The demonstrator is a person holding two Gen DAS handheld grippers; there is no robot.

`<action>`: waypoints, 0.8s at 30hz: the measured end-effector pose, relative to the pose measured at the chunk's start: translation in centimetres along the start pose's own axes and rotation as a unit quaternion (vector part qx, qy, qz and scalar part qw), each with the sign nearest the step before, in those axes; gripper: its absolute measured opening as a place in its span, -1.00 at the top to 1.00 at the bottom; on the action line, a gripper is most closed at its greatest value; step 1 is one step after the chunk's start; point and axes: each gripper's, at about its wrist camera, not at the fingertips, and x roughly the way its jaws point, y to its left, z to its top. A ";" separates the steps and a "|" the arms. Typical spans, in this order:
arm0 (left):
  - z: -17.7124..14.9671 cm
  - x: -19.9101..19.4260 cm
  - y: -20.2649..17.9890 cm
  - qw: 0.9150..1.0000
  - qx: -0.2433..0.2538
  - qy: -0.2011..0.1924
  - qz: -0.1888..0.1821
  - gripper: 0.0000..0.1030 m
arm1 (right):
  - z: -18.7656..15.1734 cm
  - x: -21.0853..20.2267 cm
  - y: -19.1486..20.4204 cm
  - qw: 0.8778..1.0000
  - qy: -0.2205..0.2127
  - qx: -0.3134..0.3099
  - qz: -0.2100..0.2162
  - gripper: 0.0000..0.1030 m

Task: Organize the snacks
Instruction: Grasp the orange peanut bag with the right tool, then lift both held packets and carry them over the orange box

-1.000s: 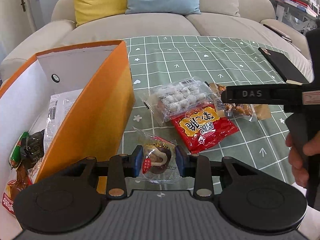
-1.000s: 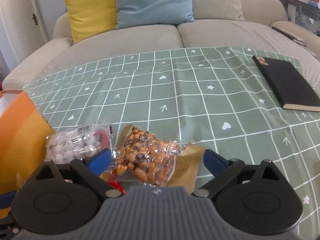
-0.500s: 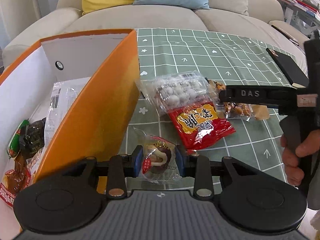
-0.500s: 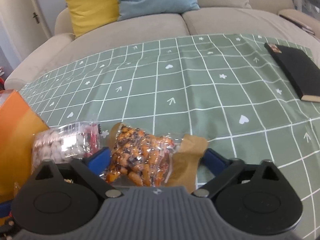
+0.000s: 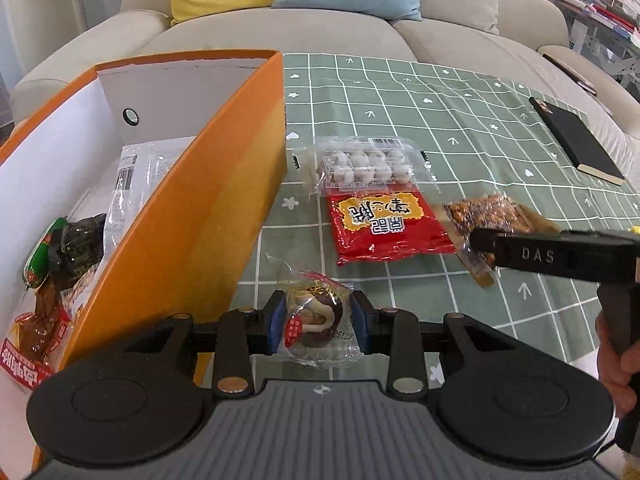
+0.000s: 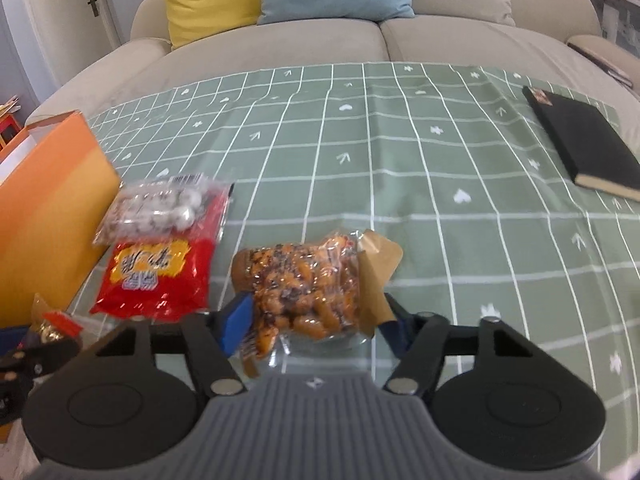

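Note:
My left gripper is shut on a small clear-wrapped brown and white sweet, held just above the cloth beside the orange box. My right gripper has its jaws closing on a clear bag of orange-brown nuts. Both blue pads press the bag's sides and its brown flap is bent up. From the left wrist view this bag sits at the black finger marked DAS. A red snack bag and a clear pack of white balls lie between the box and the nuts.
The orange box holds several packets, among them a green sausage. A black notebook lies at the far right of the green checked cloth. A beige sofa with yellow and blue cushions stands behind. A person's hand holds the right gripper.
The right gripper's jaws have narrowed onto the nut bag, which has shifted right, away from the red bag. The left gripper still holds the wrapped sweet in the same spot.

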 end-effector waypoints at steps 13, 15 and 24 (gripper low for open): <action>-2.0 -2.6 -0.2 1.000 0.000 -0.011 -0.008 0.25 | -3.2 -4.8 1.7 1.000 0.014 0.019 0.008 -0.02; -2.2 -3.2 -0.2 1.000 -0.004 -0.014 -0.009 0.25 | -3.6 -6.2 2.3 1.000 0.007 0.014 0.014 0.49; -2.5 -5.5 0.1 0.999 -0.013 -0.033 -0.016 0.25 | -5.1 -10.2 3.6 0.999 -0.006 0.004 0.035 0.74</action>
